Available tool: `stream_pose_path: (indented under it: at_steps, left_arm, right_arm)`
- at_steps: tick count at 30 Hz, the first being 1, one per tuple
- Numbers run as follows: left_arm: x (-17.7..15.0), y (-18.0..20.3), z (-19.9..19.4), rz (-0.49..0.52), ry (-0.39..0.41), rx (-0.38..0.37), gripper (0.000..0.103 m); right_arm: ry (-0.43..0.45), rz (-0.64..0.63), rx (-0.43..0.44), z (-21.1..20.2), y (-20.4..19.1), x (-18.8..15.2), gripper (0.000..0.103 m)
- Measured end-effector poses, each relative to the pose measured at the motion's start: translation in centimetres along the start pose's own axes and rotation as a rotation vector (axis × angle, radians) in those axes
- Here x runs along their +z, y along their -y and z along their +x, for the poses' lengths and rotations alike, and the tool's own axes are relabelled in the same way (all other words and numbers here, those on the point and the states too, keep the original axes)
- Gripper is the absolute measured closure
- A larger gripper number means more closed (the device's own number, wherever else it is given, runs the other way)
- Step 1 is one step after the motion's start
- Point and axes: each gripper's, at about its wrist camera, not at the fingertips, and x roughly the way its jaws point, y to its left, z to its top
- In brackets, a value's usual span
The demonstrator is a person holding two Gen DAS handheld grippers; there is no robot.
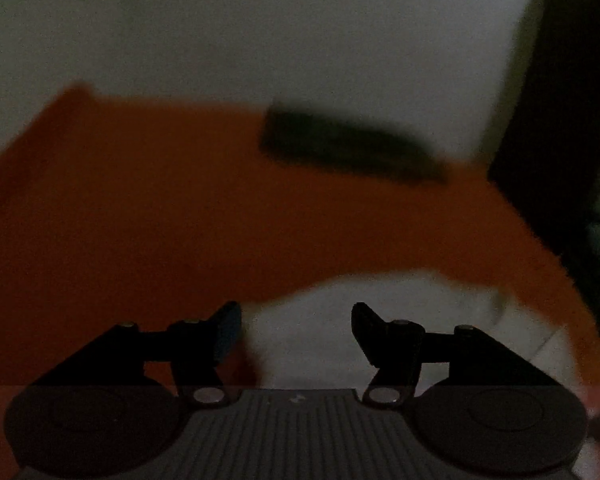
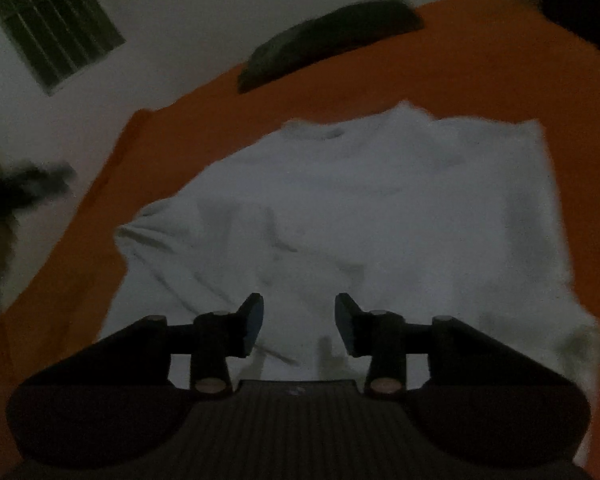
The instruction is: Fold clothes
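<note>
Left gripper (image 1: 296,330) jaws open, empty, over orange bed (image 1: 140,208). Right gripper (image 2: 299,324) jaws open, empty, above white shirt (image 2: 380,220) lying mid-bed.

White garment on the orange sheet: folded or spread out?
Mostly spread: the white garment lies flat on the orange sheet, one side bunched.
</note>
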Motion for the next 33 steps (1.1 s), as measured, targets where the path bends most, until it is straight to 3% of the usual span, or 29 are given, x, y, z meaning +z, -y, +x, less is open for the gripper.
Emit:
stream_pose_path:
  at_steps: [2,6,8,9,10,11,14,18,19,20,22,23,27,31,32,33]
  left_arm:
    - [-1.9,-0.5,1.2,0.018,-0.045,0.027,0.047]
    - [-4.0,0.3,1.6,0.053,-0.085,0.004,0.047]
    - [-4.2,-0.3,2.0,0.078,-0.097,-0.012,0.047]
    - [-4.3,-0.5,2.5,0.088,-0.103,-0.017,0.047]
    - [-4.5,-0.7,2.9,0.097,-0.107,-0.014,0.047]
    - [-4.8,-1.0,3.7,0.108,-0.109,-0.010,0.047]
    - [-5.6,-0.6,3.8,0.115,-0.115,-0.028,0.047]
    - [-5.8,0.4,5.3,0.131,-0.121,-0.027,0.047]
    - [-5.9,0.4,5.5,0.130,-0.122,-0.028,0.047]
    - [-5.9,0.5,5.8,0.124,-0.123,-0.024,0.047]
    - [-6.0,0.6,5.4,0.121,-0.122,-0.023,0.047]
    - [-6.2,0.8,5.3,0.126,-0.118,-0.024,0.047]
    - [-6.6,1.0,5.0,0.124,-0.121,-0.013,0.047]
    - [-7.0,0.9,5.0,0.119,-0.126,-0.013,0.046]
    - [-7.2,1.0,5.1,0.121,-0.125,-0.012,0.046]
    - [-7.2,1.1,5.2,0.121,-0.125,-0.010,0.046]
  right_arm:
    - [-0.012,0.064,-0.031,1.6,0.5,0.9,0.059]
    - [-0.056,0.212,-0.086,4.6,2.2,2.2,0.058]
    - [-0.073,0.249,-0.058,5.6,2.6,2.3,0.058]
    - [-0.080,0.266,-0.040,6.1,2.8,2.3,0.061]
    - [-0.075,0.288,-0.044,6.3,3.0,2.3,0.071]
    - [-0.059,0.299,-0.046,6.1,3.0,2.3,0.101]
    - [0.015,0.306,-0.042,4.7,2.6,2.8,0.103]
    - [0.146,0.275,-0.051,-1.1,2.3,4.3,0.102]
    - [0.179,0.267,-0.053,-2.6,2.3,4.6,0.101]
    - [0.158,0.267,-0.055,-2.9,2.4,4.7,0.095]
    - [0.043,0.275,-0.033,-1.5,3.1,4.3,0.074]
    - [0.001,0.272,-0.032,-0.5,3.1,3.8,0.054]
    - [-0.088,0.262,-0.107,3.5,2.8,2.7,0.052]
    - [-0.113,0.287,-0.120,6.1,3.0,2.1,0.046]
    - [-0.106,0.263,-0.129,6.2,2.7,2.2,0.057]
    - [-0.099,0.236,-0.135,6.3,2.3,2.2,0.098]
